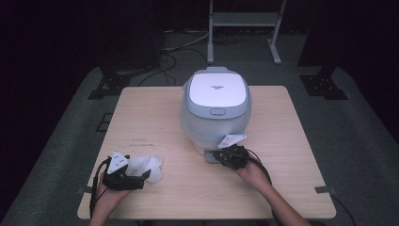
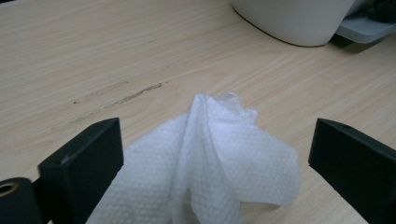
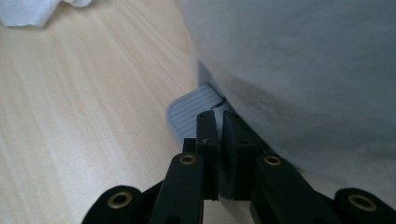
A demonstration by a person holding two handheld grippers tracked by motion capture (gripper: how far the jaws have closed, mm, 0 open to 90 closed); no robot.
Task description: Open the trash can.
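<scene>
A white and pale-grey rice cooker stands with its lid down at the middle of the wooden table. At the foot of its front a flat grey ribbed tray sticks out. My right gripper lies low against the cooker's wall, its jaws pressed together on the tray's edge, with a thin pale strip between them. A crumpled white paper towel lies near the table's front left. My left gripper is open, one jaw on each side of the towel and neither touching it.
The cooker's base and the grey tray sit beyond the towel in the left gripper view. The paper towel shows far off in the right gripper view. Behind the table stand a metal frame, dark stands and floor cables.
</scene>
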